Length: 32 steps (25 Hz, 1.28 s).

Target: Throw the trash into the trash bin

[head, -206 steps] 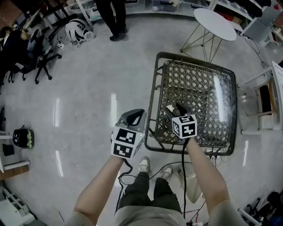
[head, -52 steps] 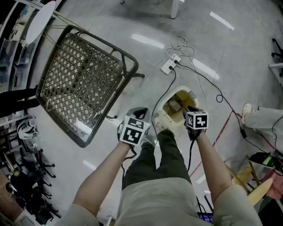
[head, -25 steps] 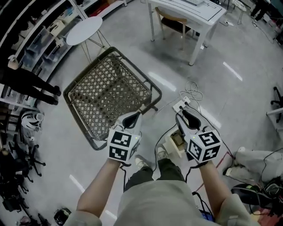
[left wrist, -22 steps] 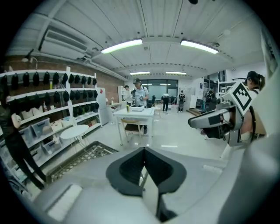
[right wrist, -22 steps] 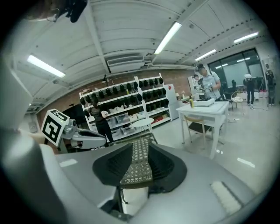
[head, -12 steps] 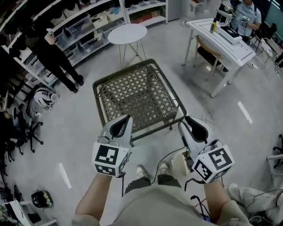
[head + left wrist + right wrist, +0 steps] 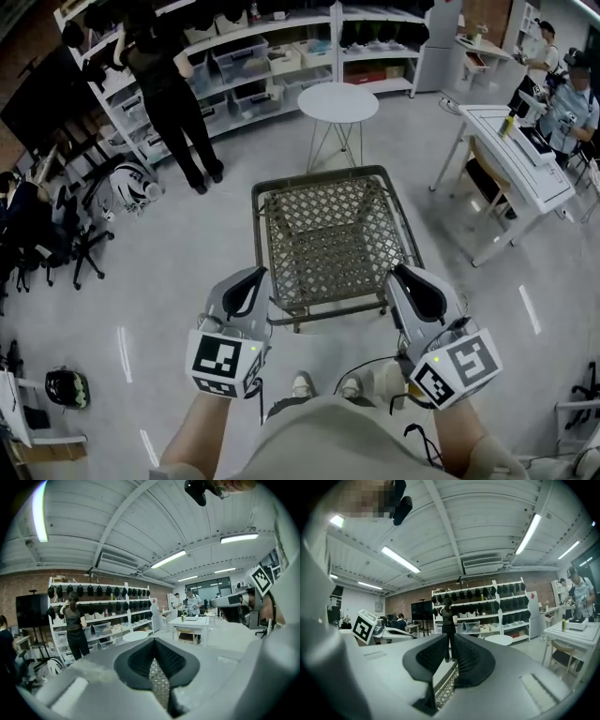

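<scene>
Both grippers are held up level in front of me, with nothing in either. My left gripper point(image 7: 253, 275) is shut, its black pads meeting at the tips point(image 7: 153, 643). My right gripper point(image 7: 405, 274) has just been closing; a narrow slit still shows between its pads point(image 7: 449, 639), with nothing in it. The cream trash bin point(image 7: 382, 381) stands on the floor by my feet, mostly hidden behind the right gripper. I see no trash in any view.
A low woven mesh table point(image 7: 328, 239) stands straight ahead of both grippers. Beyond it are a round white table point(image 7: 337, 101) and shelves with a person point(image 7: 178, 103) at them. A white desk point(image 7: 520, 159) is at the right, office chairs point(image 7: 56, 244) at the left.
Both grippers have risen and tipped up to level. My view has swung so the mesh table is now straight ahead, and the bin has dropped low behind the right gripper.
</scene>
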Available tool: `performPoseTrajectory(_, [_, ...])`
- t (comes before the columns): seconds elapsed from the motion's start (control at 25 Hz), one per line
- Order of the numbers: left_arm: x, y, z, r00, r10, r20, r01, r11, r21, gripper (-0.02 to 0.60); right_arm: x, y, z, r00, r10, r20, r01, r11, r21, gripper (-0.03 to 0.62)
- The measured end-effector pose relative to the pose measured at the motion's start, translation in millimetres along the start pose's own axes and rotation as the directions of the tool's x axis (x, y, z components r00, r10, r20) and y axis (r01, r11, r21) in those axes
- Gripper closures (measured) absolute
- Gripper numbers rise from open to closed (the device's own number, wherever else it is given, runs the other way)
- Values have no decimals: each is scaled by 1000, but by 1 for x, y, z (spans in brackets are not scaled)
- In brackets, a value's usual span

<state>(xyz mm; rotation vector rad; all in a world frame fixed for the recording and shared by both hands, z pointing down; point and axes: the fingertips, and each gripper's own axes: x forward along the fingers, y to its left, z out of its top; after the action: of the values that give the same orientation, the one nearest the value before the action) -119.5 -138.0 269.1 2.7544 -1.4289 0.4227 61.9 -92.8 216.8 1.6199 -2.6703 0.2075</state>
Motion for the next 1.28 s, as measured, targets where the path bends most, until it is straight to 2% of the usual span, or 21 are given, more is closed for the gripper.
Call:
performPoseTrajectory(0.28, [-43, 35, 13, 994, 92, 53, -92, 996, 11, 578, 26, 42, 24, 997, 69, 32, -65, 992, -112, 556])
performPoseTrajectory(0.6, [-62, 62, 20, 985, 140, 98, -139, 990, -18, 578, 41, 69, 48, 988, 127, 92, -112, 982, -152, 589])
performPoseTrajectory(0.84, [-65, 74, 27, 982, 136, 133, -141, 990, 28, 578, 40, 68, 63, 985, 92, 145, -59, 974, -218, 589])
performPoseTrajectory(0.92, [-66, 73, 31, 980, 135, 144, -138, 990, 17, 578, 38, 67, 67, 984, 91, 153, -56, 974, -219, 591])
performPoseTrajectory(1.28, [-63, 66, 38, 981, 110, 162, -119, 992, 49, 578, 34, 63, 63, 986, 92, 139, -60, 974, -218, 591])
